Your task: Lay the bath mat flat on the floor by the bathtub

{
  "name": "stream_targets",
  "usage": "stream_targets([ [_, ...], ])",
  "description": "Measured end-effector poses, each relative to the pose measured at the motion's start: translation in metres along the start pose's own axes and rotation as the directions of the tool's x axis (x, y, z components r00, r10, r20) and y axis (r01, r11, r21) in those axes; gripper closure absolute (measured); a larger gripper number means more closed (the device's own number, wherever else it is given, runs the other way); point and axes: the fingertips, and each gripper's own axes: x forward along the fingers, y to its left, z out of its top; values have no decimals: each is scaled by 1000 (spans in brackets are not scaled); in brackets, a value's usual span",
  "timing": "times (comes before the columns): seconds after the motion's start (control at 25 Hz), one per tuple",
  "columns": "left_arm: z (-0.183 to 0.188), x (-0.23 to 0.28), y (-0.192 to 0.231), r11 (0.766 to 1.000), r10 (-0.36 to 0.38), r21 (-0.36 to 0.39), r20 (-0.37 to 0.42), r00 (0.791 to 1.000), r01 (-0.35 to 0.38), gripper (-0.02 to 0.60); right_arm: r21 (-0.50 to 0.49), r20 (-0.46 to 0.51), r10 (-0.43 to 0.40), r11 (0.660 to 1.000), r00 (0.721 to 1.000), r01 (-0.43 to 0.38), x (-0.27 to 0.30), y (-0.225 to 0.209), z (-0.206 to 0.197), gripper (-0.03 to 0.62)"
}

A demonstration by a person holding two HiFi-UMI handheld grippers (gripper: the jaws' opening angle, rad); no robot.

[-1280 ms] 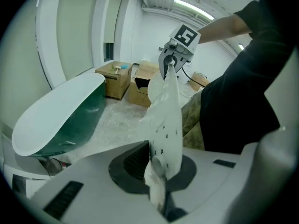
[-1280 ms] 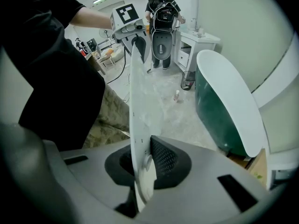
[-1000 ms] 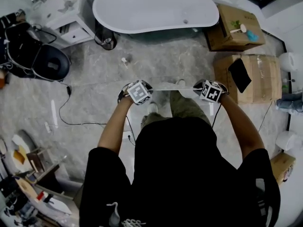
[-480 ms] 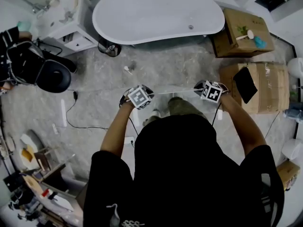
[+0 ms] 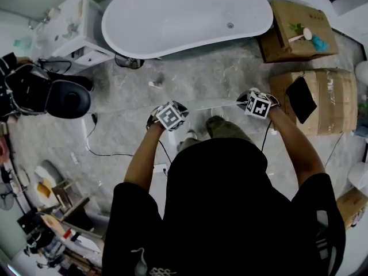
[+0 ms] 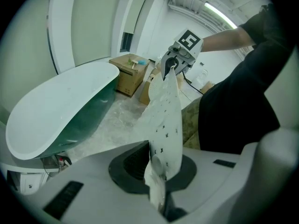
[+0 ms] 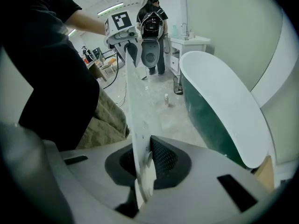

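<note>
A thin translucent white bath mat (image 5: pixel 210 103) with small dark holes hangs edge-up, stretched between my two grippers above the grey floor. My left gripper (image 5: pixel 165 112) is shut on one end of the mat (image 6: pixel 166 120), which rises out of its jaws (image 6: pixel 156 171). At the other end my right gripper (image 5: pixel 257 104) is shut on the mat (image 7: pixel 135 120) in the same way. The white bathtub (image 5: pixel 184 13) with a dark green outside (image 7: pixel 210 120) stands a little ahead of both grippers.
Two cardboard boxes (image 5: pixel 296 25) (image 5: pixel 322 96) stand right of the tub, the nearer one with a black flat item on top. A white vanity (image 5: pixel 75 27) and a black chair (image 5: pixel 63 99) are at the left. A cable (image 5: pixel 98 142) and a small bottle (image 5: pixel 152 85) lie on the floor.
Both grippers have moved towards the bathtub with the mat still stretched between them. The tub now looks larger and nearer in the head view.
</note>
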Motion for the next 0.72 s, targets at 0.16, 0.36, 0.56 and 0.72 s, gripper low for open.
stream_targets([
  [0.16, 27, 13, 11, 1000, 1, -14, -20, 1000, -1, 552, 3, 9, 17, 1000, 1000, -17, -4, -24, -20, 565],
  [0.36, 57, 23, 35, 1000, 10, -18, -48, 999, -10, 552, -12, 35, 48, 999, 998, -48, -5, -58, -33, 565],
  [0.56, 77, 25, 71, 996, 85, -28, -39, 996, -86, 552, -7, 36, 74, 997, 997, -74, -3, -83, -39, 565],
  [0.72, 84, 26, 91, 992, 66, -109, 2, 998, -66, 552, 12, 25, 82, 997, 996, -82, -2, -103, -30, 565],
])
